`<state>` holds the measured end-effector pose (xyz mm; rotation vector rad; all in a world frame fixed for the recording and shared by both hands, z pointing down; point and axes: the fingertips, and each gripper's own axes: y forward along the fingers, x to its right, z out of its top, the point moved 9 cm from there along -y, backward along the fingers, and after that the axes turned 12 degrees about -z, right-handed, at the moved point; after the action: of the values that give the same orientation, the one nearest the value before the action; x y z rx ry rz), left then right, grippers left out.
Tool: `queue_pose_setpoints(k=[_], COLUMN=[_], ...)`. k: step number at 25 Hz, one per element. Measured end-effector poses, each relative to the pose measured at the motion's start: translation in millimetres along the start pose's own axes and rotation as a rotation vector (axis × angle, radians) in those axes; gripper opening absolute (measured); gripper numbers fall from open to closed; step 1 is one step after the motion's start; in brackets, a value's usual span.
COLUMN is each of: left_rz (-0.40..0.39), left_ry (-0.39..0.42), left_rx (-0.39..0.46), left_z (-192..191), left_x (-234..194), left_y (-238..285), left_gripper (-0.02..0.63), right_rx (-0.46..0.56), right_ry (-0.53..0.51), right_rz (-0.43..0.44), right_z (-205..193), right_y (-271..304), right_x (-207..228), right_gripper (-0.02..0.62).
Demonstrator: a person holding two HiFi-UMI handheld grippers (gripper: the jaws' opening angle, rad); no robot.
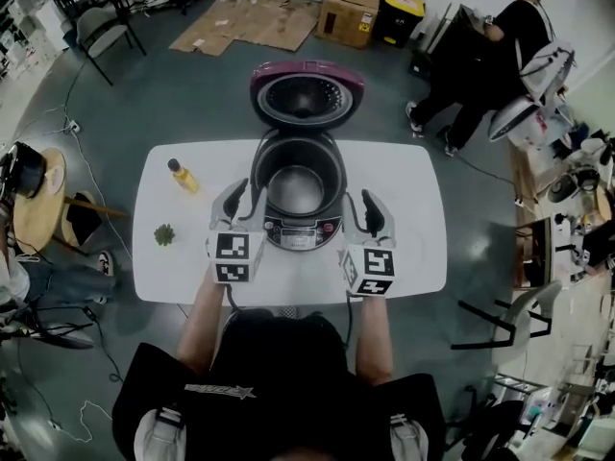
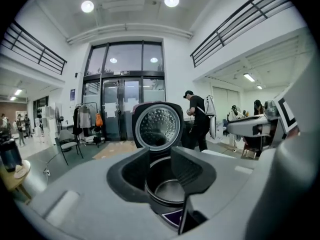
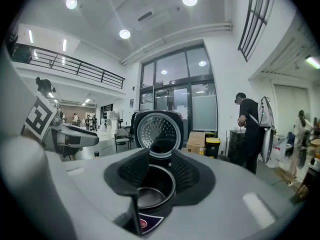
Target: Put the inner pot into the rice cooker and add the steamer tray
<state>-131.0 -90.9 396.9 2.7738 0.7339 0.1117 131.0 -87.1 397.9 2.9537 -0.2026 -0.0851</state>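
Black short-sleeved shirt point(image 1: 288, 358), white lettering point(image 1: 219, 390) across it; left gripper point(image 1: 232, 200) and right gripper point(image 1: 370, 211) grey, black-jawed, each bearing a black-and-white marker cube point(image 1: 237, 257).

Print on the rice cooker point(image 1: 258, 176) panel point(image 1: 301, 230) is too small to read.

The cooker point(image 1: 258, 176) stands upright at the middle of the table's point(image 1: 408, 229) far edge, with its control panel point(image 1: 302, 232) facing the near edge. Its dark-red lid point(image 1: 307, 68) is fully open and tilted back past the far edge, perforated underside exposed. The metal pot point(image 1: 296, 188) sits inside the cooker, rim level.
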Motion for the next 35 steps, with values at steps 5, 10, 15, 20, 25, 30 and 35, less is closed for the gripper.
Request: queue_pose_setpoints(k=[5,10,15,20,25,30,35], left_rz=[0.030,0.029,0.013,-0.023,-0.114,-0.245,-0.407], left_ry=[0.042,0.050,0.058,0.072,0.092,0.121,0.146], left_rx=[0.053,0.048,0.054,0.064,0.076,0.077,0.069], left_z=[0.3,-7.8,-5.7,-0.9,5.9,10.6,16.8], left_x=[20.0,38.9,46.1,52.8,70.6,103.7,159.7], left_y=[-30.2,-43.9,-48.9,-44.2,-26.5,3.4,40.4], left_gripper=[0.075,0.011,0.009,0.009,0.009,0.009,0.009], right_rx=[0.049,0.041,0.044,0.048,0.044,0.037,0.007], right_ry=[0.003,-0.008,-0.006,-0.007,0.003,0.024,0.054], right_rz=[-0.012,-0.025,-0.032,-0.064,-0.145,-0.270,-0.429], right_z=[-4.7,-17.1,-16.3,-15.7,-20.1,-28.3,-40.5], right_y=[-35.4,-58.7,-68.0,-75.4,-90.2,-113.1,-147.0], right_x=[-1.4,-0.1,0.3,5.4,22.1,54.8,103.2], right_gripper=[0.091,0.005,0.005,0.005,0.005,0.005,0.005])
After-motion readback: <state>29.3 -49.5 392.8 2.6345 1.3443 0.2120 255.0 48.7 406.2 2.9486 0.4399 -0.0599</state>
